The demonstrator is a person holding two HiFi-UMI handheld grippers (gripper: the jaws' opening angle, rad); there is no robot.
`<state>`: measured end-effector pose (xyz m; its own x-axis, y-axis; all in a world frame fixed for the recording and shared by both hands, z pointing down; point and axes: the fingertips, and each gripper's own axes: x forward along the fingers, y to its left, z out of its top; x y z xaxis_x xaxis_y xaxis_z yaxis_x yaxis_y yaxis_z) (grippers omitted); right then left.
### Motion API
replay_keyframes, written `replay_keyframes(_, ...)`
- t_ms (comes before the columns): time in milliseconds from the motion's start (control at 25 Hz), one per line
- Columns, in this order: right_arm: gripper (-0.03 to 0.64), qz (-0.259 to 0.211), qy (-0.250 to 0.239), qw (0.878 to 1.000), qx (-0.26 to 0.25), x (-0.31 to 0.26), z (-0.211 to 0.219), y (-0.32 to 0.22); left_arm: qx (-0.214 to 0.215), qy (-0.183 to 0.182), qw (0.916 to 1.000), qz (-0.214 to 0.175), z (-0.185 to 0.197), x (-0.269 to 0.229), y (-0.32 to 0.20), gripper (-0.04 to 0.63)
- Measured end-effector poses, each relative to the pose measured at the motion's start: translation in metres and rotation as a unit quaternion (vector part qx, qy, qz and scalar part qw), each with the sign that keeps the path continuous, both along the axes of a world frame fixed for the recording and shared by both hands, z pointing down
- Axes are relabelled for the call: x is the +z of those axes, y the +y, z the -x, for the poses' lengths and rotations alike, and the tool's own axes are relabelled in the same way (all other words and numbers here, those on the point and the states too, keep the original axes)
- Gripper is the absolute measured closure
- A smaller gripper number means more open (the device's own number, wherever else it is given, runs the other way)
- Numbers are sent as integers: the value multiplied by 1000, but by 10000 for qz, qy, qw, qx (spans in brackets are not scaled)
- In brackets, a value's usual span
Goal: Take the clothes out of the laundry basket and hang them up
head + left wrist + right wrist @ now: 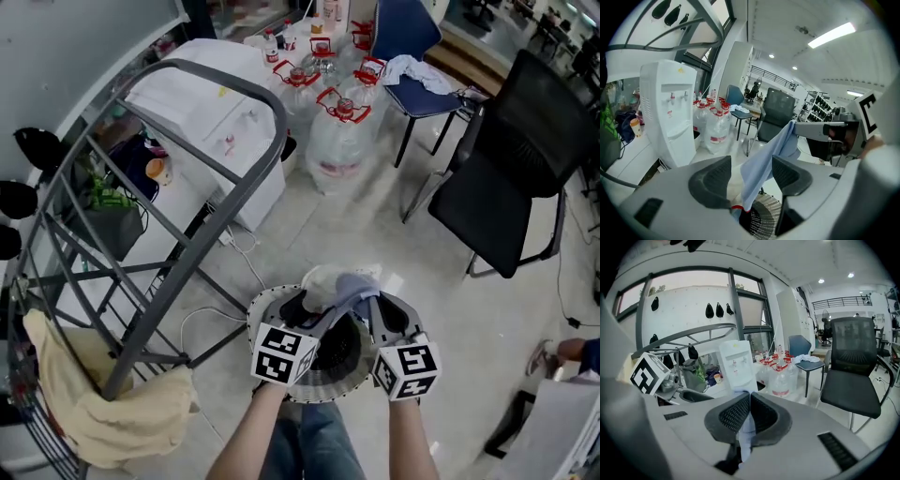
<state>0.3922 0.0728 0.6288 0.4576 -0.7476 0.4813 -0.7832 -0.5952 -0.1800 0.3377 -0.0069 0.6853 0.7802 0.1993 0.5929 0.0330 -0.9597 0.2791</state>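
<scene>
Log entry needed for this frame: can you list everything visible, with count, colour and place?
laundry basket: one, white, on the floor under both tools
garment: one, light blue, hanging above the basket
drying rack: one, grey, at left
cloth: one, cream, draped low on the rack
water dispenser: one, white, behind the rack
water jugs: several, clear with red caps, beside the dispenser
blue chair: one, at the back, white fabric on its seat
black chair: one, at right
left tool: jaws apart, garment hanging between them
right tool: jaws shut on the garment
</scene>
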Motion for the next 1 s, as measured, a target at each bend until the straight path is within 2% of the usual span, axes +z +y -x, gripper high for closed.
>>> replay_keyframes(280,609,-336,313,9989,11,-72,10,8,30,313,9994,-126,10,-63,11,311)
replay_keyframes(480,609,-538,564,9969,-78,-131,22,10,116,387,9990,-192,27,-91,17,311)
replay_keyframes(760,609,-882,948,9914,-184,-221,36,9,332,694,9965,-336,46,-134,27,311)
replay_keyframes(1000,609,-1135,1327,9841,-335,-274,47,10,440,961,9933,-465,51,-156,40,311)
